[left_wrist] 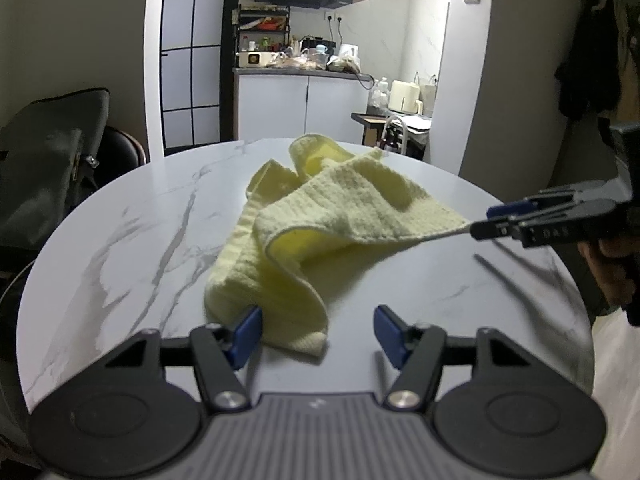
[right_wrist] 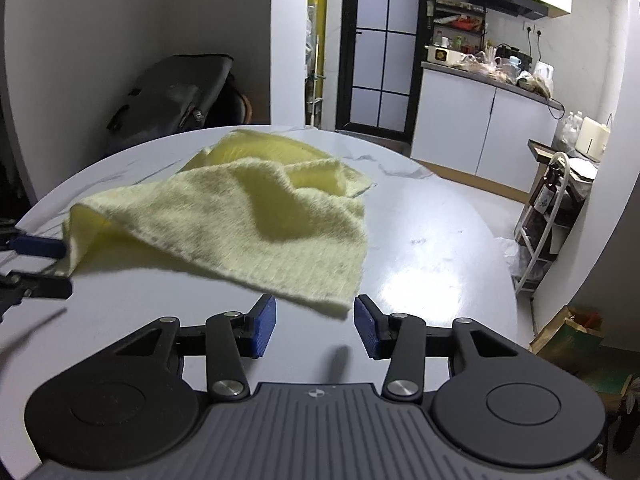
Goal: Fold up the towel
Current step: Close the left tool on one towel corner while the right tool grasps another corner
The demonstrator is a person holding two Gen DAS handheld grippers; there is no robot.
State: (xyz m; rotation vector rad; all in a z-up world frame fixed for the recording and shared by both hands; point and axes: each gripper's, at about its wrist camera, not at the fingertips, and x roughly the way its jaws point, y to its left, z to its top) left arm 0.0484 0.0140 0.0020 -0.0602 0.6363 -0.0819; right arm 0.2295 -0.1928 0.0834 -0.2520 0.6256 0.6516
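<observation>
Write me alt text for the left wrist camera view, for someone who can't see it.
A crumpled pale yellow towel lies on a round white marble table, one corner lifted off the surface at the tips of the right gripper reaching in from the right. The left gripper is open in the foreground at the towel's near corner. A cluttered kitchen counter sits behind.

pale yellow towel (left_wrist: 320, 216), white marble tbl (left_wrist: 140, 216)

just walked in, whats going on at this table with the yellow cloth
A person holds a two-finger gripper in each hand over a crumpled pale yellow waffle-weave towel on a round white marble-look table. The left gripper has its fingers apart around the towel's near corner. The right gripper also has its fingers apart, with another corner, raised off the table, between them. Neither is clamped on the towel yet, and no neat fold is made.
</observation>
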